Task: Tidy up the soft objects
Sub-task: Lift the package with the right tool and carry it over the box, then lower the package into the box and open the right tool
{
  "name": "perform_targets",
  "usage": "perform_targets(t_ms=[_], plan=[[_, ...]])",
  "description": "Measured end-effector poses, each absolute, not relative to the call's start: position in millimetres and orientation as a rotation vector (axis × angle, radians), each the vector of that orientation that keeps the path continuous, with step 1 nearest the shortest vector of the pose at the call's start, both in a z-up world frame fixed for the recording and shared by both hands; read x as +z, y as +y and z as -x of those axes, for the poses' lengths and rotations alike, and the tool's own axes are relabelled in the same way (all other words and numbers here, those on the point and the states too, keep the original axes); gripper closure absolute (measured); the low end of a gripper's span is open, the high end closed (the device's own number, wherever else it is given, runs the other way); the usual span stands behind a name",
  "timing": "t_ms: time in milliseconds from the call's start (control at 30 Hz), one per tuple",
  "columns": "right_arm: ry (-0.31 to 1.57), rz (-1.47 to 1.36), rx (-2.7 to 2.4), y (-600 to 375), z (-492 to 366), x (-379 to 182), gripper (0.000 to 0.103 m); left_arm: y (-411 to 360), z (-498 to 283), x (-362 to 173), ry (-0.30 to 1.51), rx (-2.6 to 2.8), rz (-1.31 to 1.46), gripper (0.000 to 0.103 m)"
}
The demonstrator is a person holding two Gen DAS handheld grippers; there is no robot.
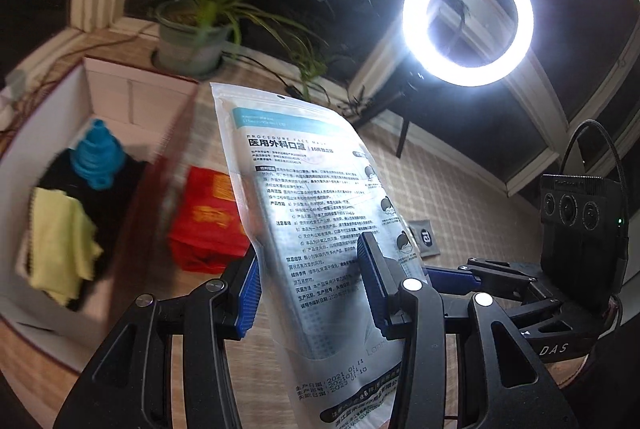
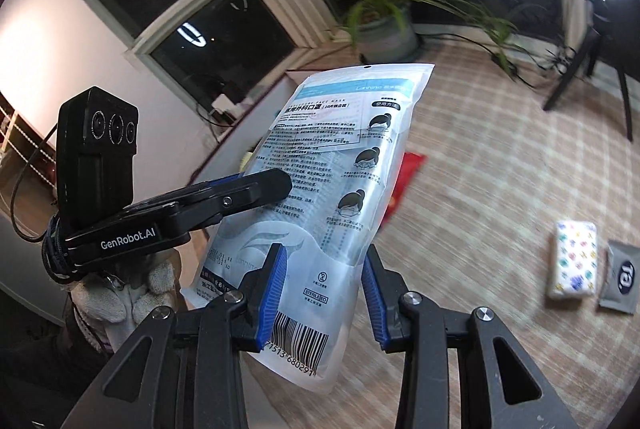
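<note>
Left wrist view: translucent plastic pouch of face masks [image 1: 320, 213], long axis upright, hang-hole end toward the ring lamp [image 1: 467, 17]. Left gripper [image 1: 310, 279] fingers part-open, pinching its lower half.

Right wrist view: same pouch [image 2: 332, 189] raised above the checked bench [image 2: 480, 189]. Right gripper [image 2: 324, 293] fingers narrow, clamping the barcode end.

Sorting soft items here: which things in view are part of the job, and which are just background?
Job:
mask pack, held by both tongs
white box holding yellow cloth and blue funnel
red packet
tissue pack
grey sachet

Background:
potted plant
ring light
checked table
</note>
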State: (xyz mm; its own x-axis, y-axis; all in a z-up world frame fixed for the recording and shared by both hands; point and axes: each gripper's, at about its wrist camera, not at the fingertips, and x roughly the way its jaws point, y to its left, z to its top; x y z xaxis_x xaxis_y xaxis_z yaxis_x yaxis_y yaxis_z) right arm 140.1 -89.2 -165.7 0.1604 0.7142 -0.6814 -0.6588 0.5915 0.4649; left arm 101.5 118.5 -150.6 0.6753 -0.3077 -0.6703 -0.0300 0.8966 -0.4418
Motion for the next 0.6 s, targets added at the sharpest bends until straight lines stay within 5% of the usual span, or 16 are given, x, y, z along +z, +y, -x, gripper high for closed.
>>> perform_targets(t_ms=[600], plan=[[0.979,-0.037,1.064,42.4,-133.7,-150.4,0.068,239.9,-86.3,-133.1,0.791,-0.055,0.430,0.061]])
